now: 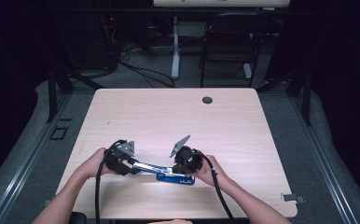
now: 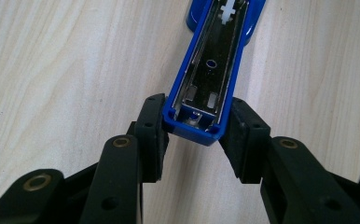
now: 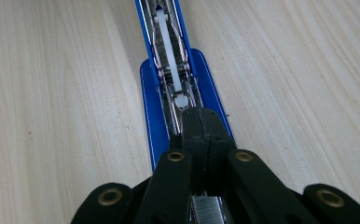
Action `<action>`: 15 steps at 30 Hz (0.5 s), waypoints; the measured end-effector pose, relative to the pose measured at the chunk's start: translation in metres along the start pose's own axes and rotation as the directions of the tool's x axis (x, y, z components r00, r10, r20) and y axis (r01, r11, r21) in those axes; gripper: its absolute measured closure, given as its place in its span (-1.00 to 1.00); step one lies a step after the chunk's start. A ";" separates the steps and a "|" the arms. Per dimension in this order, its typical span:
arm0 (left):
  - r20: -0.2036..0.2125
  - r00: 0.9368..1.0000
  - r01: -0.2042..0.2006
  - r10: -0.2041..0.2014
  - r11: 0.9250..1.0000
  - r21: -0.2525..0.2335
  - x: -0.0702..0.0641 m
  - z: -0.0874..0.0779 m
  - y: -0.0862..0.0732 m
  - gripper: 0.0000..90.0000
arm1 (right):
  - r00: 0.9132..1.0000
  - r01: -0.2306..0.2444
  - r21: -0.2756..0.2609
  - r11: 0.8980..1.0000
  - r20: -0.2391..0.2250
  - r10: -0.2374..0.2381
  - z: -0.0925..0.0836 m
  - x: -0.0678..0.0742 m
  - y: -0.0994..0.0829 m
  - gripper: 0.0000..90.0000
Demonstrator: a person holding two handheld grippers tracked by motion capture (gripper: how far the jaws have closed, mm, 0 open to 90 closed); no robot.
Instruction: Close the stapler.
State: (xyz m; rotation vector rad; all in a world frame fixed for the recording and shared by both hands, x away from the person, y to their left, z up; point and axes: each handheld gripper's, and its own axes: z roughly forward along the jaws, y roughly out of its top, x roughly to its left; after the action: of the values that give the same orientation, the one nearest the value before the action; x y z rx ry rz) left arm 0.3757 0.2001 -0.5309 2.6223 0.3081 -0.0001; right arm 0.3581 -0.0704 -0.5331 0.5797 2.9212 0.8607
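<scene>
- The stapler (image 1: 169,173) lies near my edge of the table (image 1: 243,116), between my two hands, with its blue base flat on the wood.
- It is swung open: the top arm (image 2: 206,79) extends away from the base toward my left hand, and its underside faces up, showing a metal channel framed in blue.
- In the right gripper view, the staple magazine (image 3: 169,56) runs along the middle of the blue base (image 3: 151,112). A white pusher rod with a spring lies inside it.
- My left gripper (image 2: 197,133) is clamped on the free end of the top arm, one pad (image 2: 152,126) pressed against each blue side wall. This holds the arm open and steady.
- My right gripper (image 3: 205,135) has its jaws together over the rear of the magazine. A strip of staples (image 3: 208,212) shows between them at the bottom of that view, so I judge that they are closed on it.
- Step in hand, as I judge it: loading staples into the open magazine.
- The next move calls for lining the strip up with the channel, lowering it between the rails ahead of the pusher, then releasing it.
- The left grip must not shift during this, since a tilted arm would misalign the channel.
- Risk: a strip set askew can ride on a rail and break apart.
</scene>
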 end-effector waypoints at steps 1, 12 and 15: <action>0.001 1.000 0.002 -0.002 1.000 -0.004 0.000 0.000 0.000 0.36 | 1.000 0.006 0.000 1.000 0.001 -0.006 0.000 0.000 0.000 1.00; 0.008 1.000 -0.001 0.002 1.000 -0.031 -0.001 -0.005 0.001 0.38 | 1.000 0.008 -0.008 1.000 0.001 -0.008 0.001 0.000 0.000 1.00; 0.002 1.000 -0.002 0.002 0.999 -0.033 -0.001 -0.006 0.001 0.38 | 1.000 0.007 -0.008 1.000 0.001 -0.007 0.001 0.000 0.000 1.00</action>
State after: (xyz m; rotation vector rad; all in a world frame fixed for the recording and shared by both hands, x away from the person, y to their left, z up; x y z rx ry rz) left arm 0.3746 0.2020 -0.5248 2.5900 0.3021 0.0037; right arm 0.3583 -0.0701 -0.5336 0.5689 2.9160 0.8700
